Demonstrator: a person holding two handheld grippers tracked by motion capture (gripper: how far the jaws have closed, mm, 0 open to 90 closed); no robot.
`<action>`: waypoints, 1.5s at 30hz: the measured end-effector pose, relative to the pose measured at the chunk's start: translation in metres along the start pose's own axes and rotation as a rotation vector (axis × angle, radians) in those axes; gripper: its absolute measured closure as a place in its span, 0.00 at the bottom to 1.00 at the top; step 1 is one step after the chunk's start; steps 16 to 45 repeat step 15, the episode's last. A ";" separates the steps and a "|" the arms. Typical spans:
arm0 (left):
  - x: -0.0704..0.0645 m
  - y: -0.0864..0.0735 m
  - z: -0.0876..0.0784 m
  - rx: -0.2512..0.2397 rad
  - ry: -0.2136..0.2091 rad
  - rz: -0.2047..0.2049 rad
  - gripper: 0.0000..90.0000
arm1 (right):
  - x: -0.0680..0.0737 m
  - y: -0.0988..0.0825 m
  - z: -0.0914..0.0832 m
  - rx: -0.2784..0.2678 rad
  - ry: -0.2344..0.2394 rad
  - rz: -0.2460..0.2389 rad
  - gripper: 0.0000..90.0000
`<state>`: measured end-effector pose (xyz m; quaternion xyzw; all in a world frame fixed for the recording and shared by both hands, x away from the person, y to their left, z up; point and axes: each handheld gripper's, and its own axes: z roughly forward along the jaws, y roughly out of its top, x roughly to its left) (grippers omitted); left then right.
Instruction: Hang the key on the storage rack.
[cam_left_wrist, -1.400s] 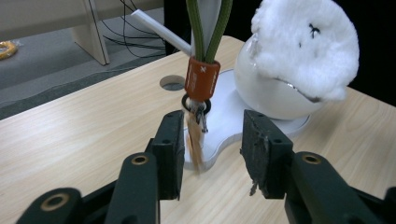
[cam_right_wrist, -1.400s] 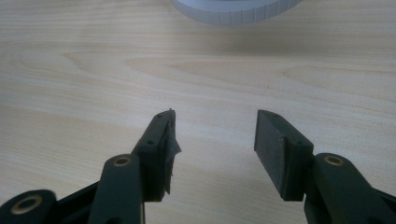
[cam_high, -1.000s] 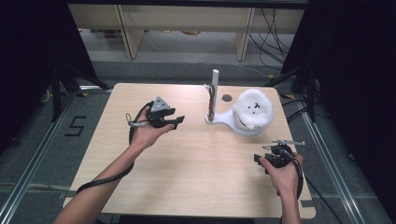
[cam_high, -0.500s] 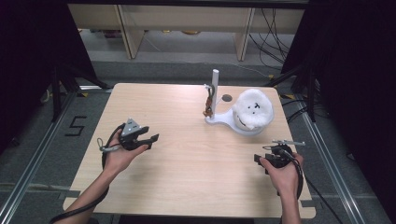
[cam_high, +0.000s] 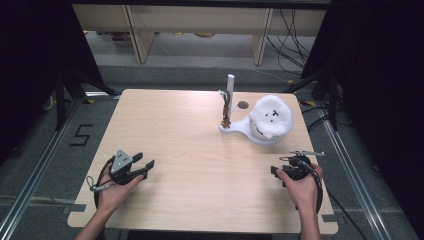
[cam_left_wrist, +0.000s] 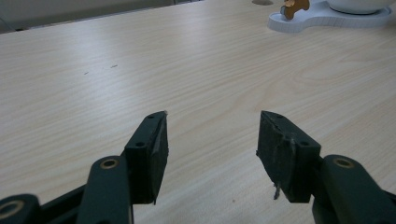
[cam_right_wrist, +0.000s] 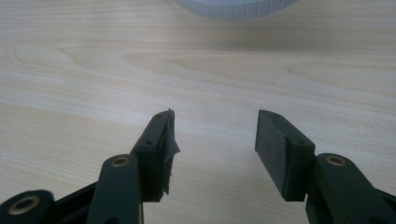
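White and fluffy, the plush ball on its stand lies well beyond our empty, wide-open left gripper and right gripper; we judge it light and squashy, best pinched at its sides.

Left tongs low, jaws just opening, empty, right tongs gaping, empty

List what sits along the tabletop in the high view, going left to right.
Left tool → white post with the small brown figure → white fluffy ball with a black face on the white base → right tool.
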<state>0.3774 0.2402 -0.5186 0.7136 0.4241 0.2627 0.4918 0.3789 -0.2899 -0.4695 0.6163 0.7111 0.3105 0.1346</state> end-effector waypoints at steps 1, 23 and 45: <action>0.000 -0.001 -0.002 -0.002 0.011 0.001 0.47 | 0.000 0.000 0.001 -0.006 0.012 0.001 0.54; 0.000 -0.007 -0.007 -0.044 0.030 -0.021 0.45 | 0.002 0.000 0.003 0.007 -0.020 0.013 0.54; 0.000 -0.007 -0.007 -0.044 0.030 -0.021 0.45 | 0.002 0.000 0.003 0.007 -0.020 0.013 0.54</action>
